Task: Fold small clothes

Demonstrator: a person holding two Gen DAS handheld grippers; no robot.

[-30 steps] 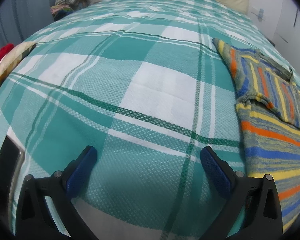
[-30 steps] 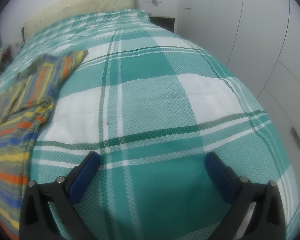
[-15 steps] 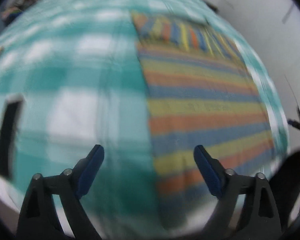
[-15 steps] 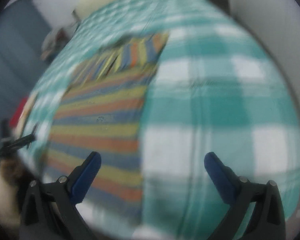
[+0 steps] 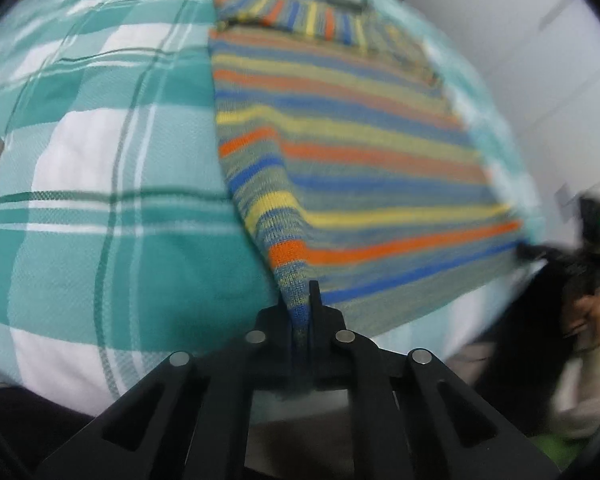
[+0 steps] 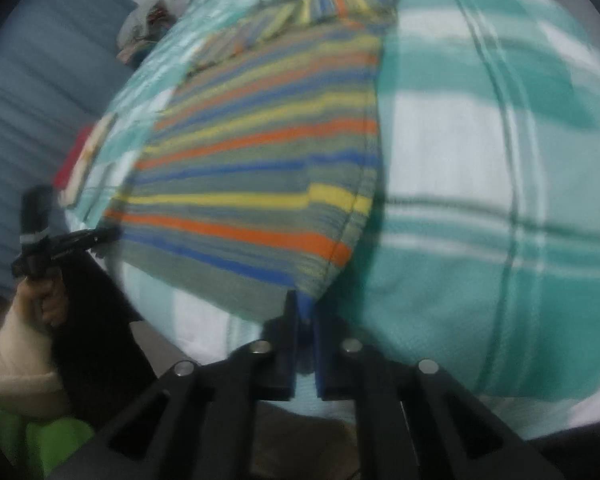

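- A knitted garment striped in orange, yellow, blue and grey-green point(image 5: 364, 148) lies spread flat on a bed covered with a teal-and-white checked woven cloth point(image 5: 100, 168); its near hem sits at the near edge of the bed.
- The garment's far end, where the stripes run the other way, lies folded over the body of the garment, towards the head of the bed.
- The left gripper point(image 5: 305, 312), black with blue pads, has just been closing and now pinches the near hem corner of the striped garment; the knit runs down between the two fingers.
- The right gripper point(image 6: 305, 316) has likewise just been closing, and its jaws are clamped on the opposite near hem corner of the garment, with the fabric edge caught between the blue pads.
- Both pinched corners are raised a little off the checked cloth, so the hem stretches between the two grippers.
- In the right wrist view a hand point(image 6: 40, 300) in a cream sleeve holds the left gripper's handle at the garment's far corner.
- Beyond the bed, on the side away from the white cupboard doors point(image 5: 540, 40), hangs a blue-grey curtain point(image 6: 32, 92).
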